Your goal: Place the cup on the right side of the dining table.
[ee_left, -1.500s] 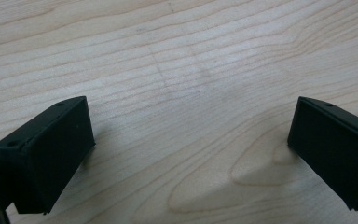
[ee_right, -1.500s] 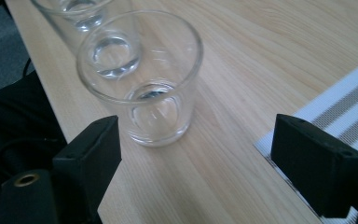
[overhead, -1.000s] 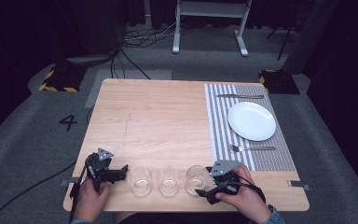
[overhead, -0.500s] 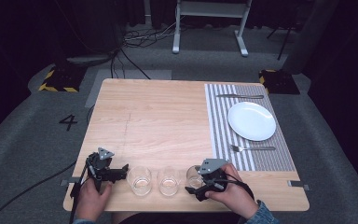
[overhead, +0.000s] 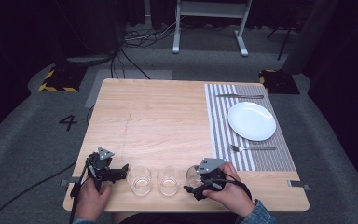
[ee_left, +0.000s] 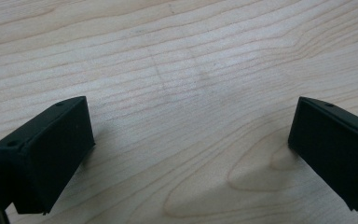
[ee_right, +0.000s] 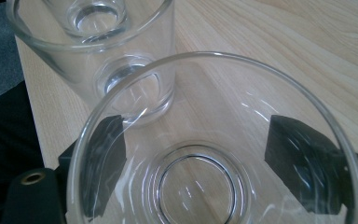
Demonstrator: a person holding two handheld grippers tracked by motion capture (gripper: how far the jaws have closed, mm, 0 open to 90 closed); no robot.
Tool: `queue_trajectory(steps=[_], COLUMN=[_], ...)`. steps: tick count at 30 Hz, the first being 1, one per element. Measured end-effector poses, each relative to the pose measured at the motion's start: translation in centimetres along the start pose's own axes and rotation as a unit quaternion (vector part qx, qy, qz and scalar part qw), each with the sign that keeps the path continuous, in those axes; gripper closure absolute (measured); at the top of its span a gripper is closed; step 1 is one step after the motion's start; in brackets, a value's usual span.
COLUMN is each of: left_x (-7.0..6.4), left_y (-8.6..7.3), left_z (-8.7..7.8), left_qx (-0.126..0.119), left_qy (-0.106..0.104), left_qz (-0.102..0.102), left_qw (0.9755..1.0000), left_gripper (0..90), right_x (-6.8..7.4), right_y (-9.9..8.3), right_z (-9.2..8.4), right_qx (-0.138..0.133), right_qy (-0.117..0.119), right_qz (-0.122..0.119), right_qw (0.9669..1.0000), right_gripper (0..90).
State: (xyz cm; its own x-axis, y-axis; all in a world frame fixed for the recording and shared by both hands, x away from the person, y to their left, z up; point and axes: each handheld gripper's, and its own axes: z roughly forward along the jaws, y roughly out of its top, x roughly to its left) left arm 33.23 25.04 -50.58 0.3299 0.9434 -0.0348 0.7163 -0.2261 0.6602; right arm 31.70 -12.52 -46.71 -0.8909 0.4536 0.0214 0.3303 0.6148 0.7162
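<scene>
Three clear round drinking glasses stand upright in a row along the near edge of the light wooden counter [overhead: 158, 116], mouths up. Right gripper [overhead: 196, 183]: jaws spread wide around the rightmost glass [ee_right: 214, 154], one jaw either side; contact cannot be told. Left gripper [overhead: 121, 171]: jaws wide apart, empty, just left of the leftmost glass [overhead: 139, 179]. Broad bare wood lies beyond the row.

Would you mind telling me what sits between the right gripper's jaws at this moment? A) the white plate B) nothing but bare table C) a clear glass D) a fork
C: in the right gripper view, the right gripper's two black jaws stand on either side of a clear glass, seen through its walls.
</scene>
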Motion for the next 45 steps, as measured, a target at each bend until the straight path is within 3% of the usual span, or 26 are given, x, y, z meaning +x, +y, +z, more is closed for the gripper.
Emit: queue_trajectory(steps=[21,26,45], left_x=[0.1,0.1,0.1], left_y=[0.0,0.2,0.1], left_z=[0.0,0.1,0.1], left_qx=[0.0,-0.001,0.0], left_qy=[-0.002,0.001,0.001], left_qz=[0.002,-0.003,-0.003], left_qw=[1.0,1.0,1.0], left_gripper=[0.4,0.5,0.5], right_x=[-2.4,-3.3,-8.6], right_y=[4.0,4.8,8.2], right_z=[-2.6,-3.1,-4.1], right_qx=[0.005,-0.007,-0.024], right_qy=[-0.034,-0.037,-0.083], right_qz=[-0.012,0.001,0.029], right_qw=[0.9994,0.9993,0.9959], right_gripper=[18.4,18.1,17.4])
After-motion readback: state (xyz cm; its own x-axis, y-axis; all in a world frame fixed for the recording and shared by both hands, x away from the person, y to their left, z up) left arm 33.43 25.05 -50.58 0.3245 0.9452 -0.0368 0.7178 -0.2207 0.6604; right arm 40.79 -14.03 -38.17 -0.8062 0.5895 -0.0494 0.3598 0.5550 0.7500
